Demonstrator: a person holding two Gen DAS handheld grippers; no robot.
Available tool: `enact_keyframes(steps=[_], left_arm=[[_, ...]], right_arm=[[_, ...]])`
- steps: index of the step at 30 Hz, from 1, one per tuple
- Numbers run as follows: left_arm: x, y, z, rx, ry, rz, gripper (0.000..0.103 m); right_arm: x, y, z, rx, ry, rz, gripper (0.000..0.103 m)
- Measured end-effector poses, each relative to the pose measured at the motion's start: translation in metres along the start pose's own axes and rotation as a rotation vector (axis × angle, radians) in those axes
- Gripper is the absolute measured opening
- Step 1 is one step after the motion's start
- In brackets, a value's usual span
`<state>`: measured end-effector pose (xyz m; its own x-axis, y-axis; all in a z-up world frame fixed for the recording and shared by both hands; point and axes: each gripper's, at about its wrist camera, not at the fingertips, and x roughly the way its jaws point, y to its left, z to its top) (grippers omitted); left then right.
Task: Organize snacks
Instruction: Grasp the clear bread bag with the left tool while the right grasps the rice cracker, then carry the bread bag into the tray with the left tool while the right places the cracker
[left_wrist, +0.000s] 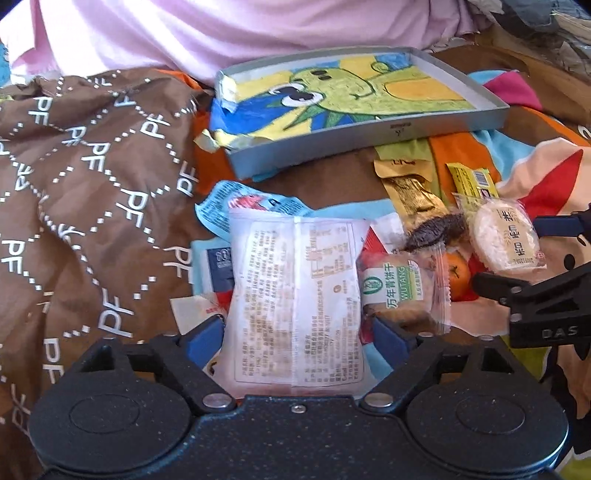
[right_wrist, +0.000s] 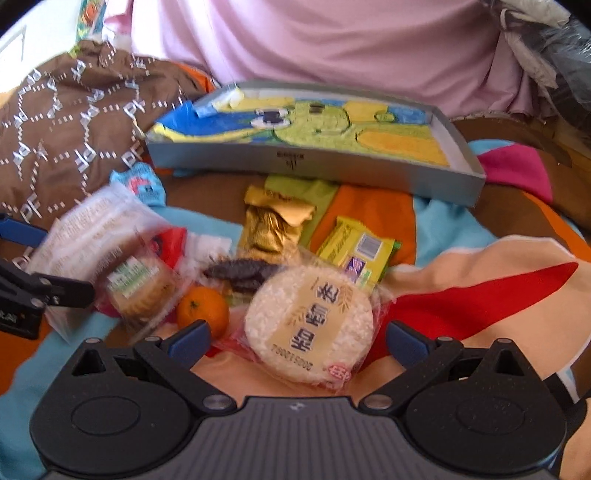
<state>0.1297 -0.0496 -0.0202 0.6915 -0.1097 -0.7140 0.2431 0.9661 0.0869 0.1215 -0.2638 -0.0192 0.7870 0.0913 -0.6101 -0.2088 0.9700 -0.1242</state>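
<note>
Two grippers are at work over a pile of snacks on a colourful cartoon blanket (right_wrist: 461, 236). My left gripper (left_wrist: 297, 328) has its blue fingers (left_wrist: 205, 338) clenched on a white printed snack packet (left_wrist: 295, 291), which stands up between them. Just right of it lies a clear-wrapped round biscuit with a green label (left_wrist: 402, 291), and beyond that a small orange mandarin (right_wrist: 203, 310). My right gripper (right_wrist: 295, 341) has its jaws spread wide on either side of a round rice cracker (right_wrist: 308, 325) in clear wrap, with the blue pads apart from the wrapper. Farther off lie a dark dried snack (right_wrist: 243, 275), a gold foil packet (right_wrist: 269, 229) and a yellow wrapped bar (right_wrist: 354, 251). At the far side sits a shallow grey tray (right_wrist: 314, 164) lined with a green and yellow cartoon drawing, holding no snacks. A brown patterned bag (left_wrist: 92, 184) is bunched on the left.
</note>
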Motion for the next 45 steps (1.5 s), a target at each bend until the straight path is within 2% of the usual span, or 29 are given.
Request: enact_keyframes(steps=[6,14,15,21,27,32,34,45], left_arm=[[0.002,0.002,0.004,-0.039,-0.002,-0.011,0.079],[0.0,0.002,0.004,-0.077,0.0,-0.017,0.072],[-0.001,0.003,0.004,-0.085,0.001,-0.024,0.072],[-0.006,0.003,-0.001,-0.127,0.016,-0.046,0.072],[0.005,0.005,-0.001,-0.137,0.052,-0.051,0.076],[0.004,0.005,-0.003,-0.144,0.046,-0.05,0.072],[0.001,0.005,-0.005,-0.165,0.047,-0.053,0.071],[-0.022,0.005,-0.021,-0.297,0.059,-0.087,0.069]], right_arm=[[0.002,0.002,-0.001,-0.013,-0.02,0.021,0.096],[-0.004,0.014,-0.004,-0.091,-0.057,0.012,0.092],[-0.005,0.016,-0.004,-0.1,-0.062,0.018,0.089],[-0.011,0.02,-0.003,-0.115,-0.077,0.018,0.084],[-0.002,0.017,-0.004,-0.096,-0.035,0.027,0.084],[-0.003,0.018,-0.005,-0.104,-0.04,0.018,0.081],[-0.003,0.019,-0.005,-0.112,-0.039,0.004,0.076],[-0.012,0.032,-0.01,-0.22,-0.035,-0.032,0.076]])
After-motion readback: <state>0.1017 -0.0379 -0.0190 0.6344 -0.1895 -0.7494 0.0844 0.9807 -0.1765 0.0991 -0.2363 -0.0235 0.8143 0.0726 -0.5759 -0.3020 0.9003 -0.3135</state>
